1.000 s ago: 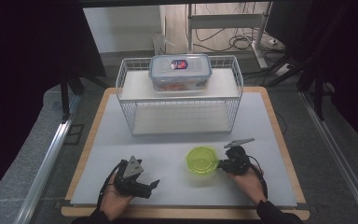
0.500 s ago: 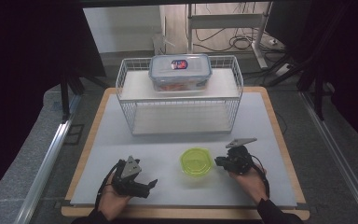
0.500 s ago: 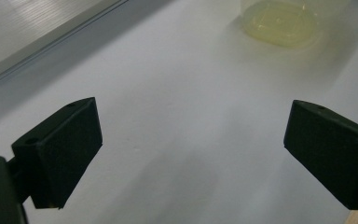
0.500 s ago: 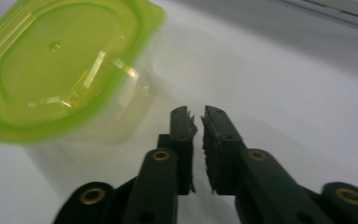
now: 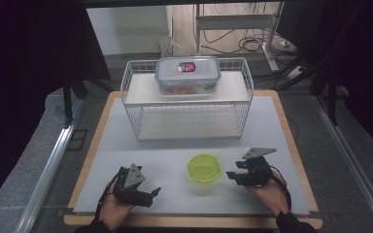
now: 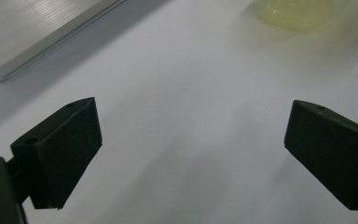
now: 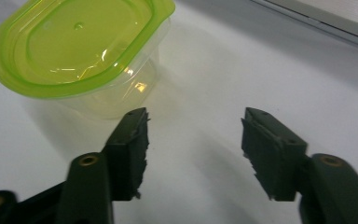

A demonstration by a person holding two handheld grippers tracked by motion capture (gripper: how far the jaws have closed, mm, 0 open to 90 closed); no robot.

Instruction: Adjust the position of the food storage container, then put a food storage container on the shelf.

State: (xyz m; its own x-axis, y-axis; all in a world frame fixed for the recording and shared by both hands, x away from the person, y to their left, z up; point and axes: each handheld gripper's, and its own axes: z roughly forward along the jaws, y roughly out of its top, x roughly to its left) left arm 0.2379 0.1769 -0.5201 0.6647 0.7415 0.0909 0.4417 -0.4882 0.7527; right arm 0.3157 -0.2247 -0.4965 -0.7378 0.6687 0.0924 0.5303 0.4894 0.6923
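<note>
The right gripper (image 7: 193,135) had just been opening its jaws, and they stood apart with nothing between them, only bare mat. Just beyond its left jaw, in the right gripper view, sat the small clear tub (image 7: 107,88) with a green lid (image 7: 74,42) shut on top of it; the tub stood upright on the mat, close to the jaw tip but not touching it. In the high view the same gripper (image 5: 233,176) lay low in the person's right hand (image 5: 267,191), pointing toward the tub (image 5: 204,168), which rested near the front middle of the white mat (image 5: 126,145).

The left gripper (image 6: 193,154) was spread wide over empty mat (its two black pads well apart), with the tub (image 6: 298,11) far off at the top edge of its view. From above, it (image 5: 153,193) sat near the front left, held in the left hand (image 5: 114,208).

Farther back stood a white wire rack (image 5: 187,114), and on its upper shelf a clear lidded box (image 5: 188,74) with a label on top. The mat lay on a wooden board (image 5: 90,160).
</note>
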